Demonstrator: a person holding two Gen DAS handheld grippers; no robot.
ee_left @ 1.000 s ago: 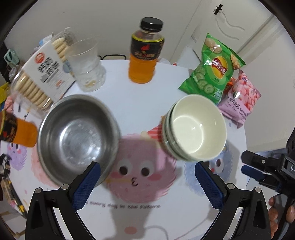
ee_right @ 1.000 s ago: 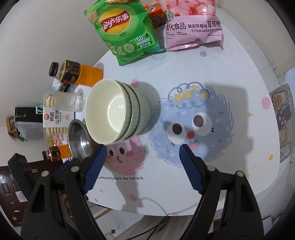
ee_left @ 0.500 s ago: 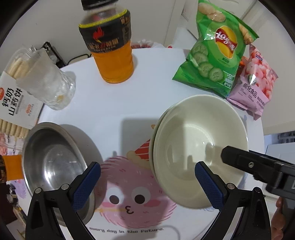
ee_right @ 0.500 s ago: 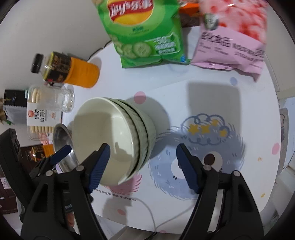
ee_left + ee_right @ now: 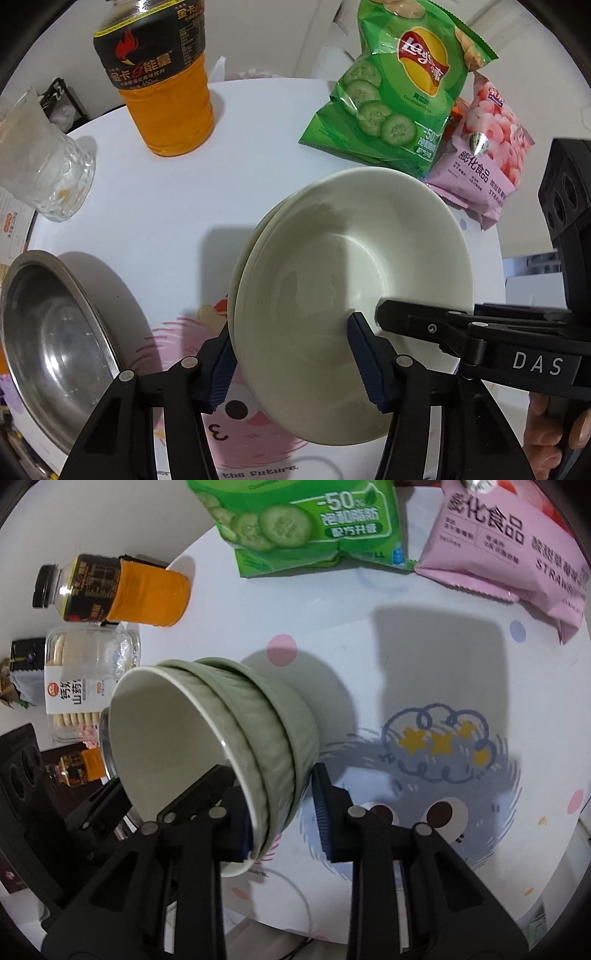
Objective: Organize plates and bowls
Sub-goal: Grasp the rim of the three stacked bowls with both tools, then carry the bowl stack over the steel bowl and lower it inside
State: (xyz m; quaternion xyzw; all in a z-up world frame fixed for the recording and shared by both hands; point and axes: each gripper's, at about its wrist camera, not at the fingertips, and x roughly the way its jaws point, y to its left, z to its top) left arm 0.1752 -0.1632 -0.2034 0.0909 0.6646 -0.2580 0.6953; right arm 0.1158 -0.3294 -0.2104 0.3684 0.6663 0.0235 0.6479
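Both grippers are down on the stack of green bowls [image 5: 354, 295] near the middle of the round table [image 5: 177, 206]. The left gripper [image 5: 295, 363] straddles the rim at the stack's 7 o'clock edge, one blue pad outside the wall and the other inside the cream hollow of the top bowl, and its jaws are closing. Whether those pads already press on the wall I cannot tell.

From the other side, the right gripper [image 5: 280, 812] has one pad inside the top bowl and the other against the ribbed outer wall of the bowls [image 5: 258, 746], jaws closing on the rim between them. A small gap shows at the outer pad, so contact is not certain.

The stack looks like three nested bowls.

Around them in the left view: a steel bowl [image 5: 55, 350] at 9 o'clock from the stack, a clear glass cup [image 5: 40, 170] at 10, an orange drink bottle [image 5: 162, 77] at 11. At 1 o'clock lies a green chips bag [image 5: 402, 81], with a pink snack bag [image 5: 484, 155] just beside it at 2. In the right view a biscuit pack [image 5: 74, 701] sits behind the stack at 9 o'clock.
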